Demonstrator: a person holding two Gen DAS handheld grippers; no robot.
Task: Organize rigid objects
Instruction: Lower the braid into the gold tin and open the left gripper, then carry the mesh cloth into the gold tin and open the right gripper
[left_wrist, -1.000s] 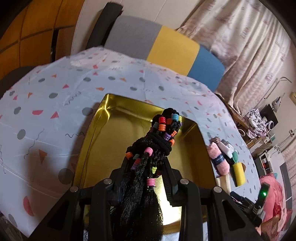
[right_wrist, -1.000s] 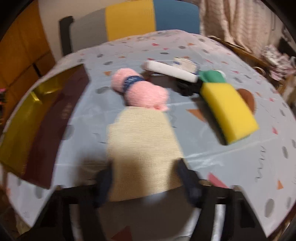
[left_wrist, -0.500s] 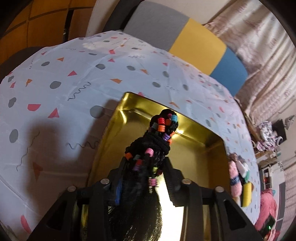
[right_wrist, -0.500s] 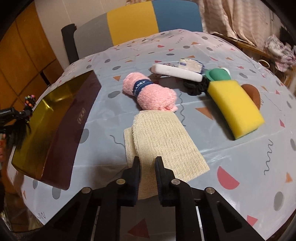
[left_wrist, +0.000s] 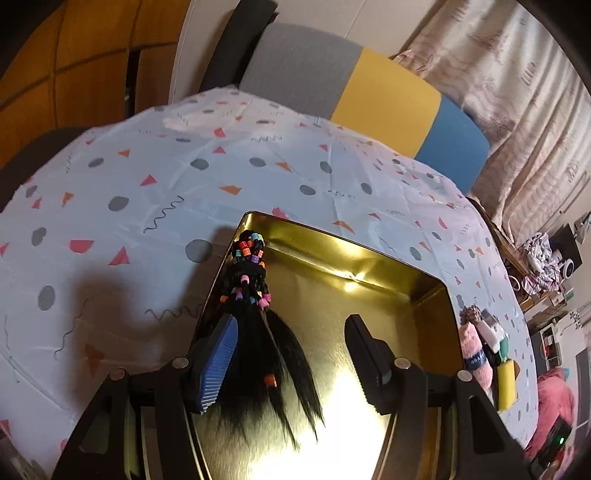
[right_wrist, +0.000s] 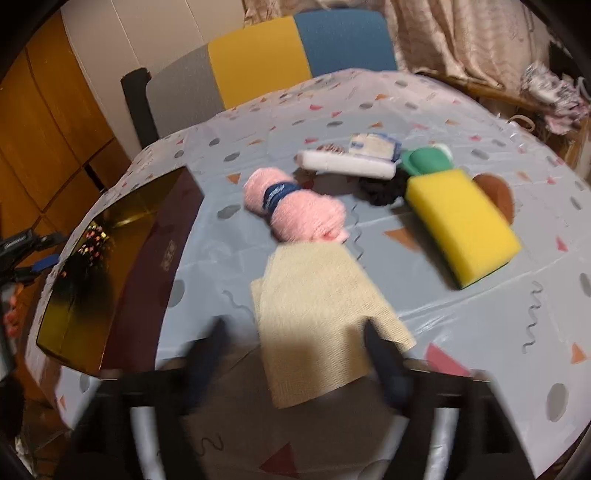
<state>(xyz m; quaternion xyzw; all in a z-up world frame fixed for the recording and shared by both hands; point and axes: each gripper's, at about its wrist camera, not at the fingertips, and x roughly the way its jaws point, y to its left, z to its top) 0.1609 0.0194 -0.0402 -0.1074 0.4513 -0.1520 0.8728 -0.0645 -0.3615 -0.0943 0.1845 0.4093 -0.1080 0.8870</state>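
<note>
A black braided hairpiece with coloured beads lies in the gold tin tray, along its left wall. My left gripper is open over the tray, its blue-padded left finger beside the hair. The hairpiece and tray also show in the right wrist view, at left. My right gripper is open, blurred, its fingers either side of the near end of a beige woven cloth on the table.
Beyond the cloth lie a pink yarn skein with a blue band, a yellow sponge, a white tube, a green object and a black scrunchie. A grey, yellow and blue chair stands behind the table.
My left gripper has opened and let the hairpiece go into the tray. My right gripper, shut half a second ago, has opened around the cloth's near end.
</note>
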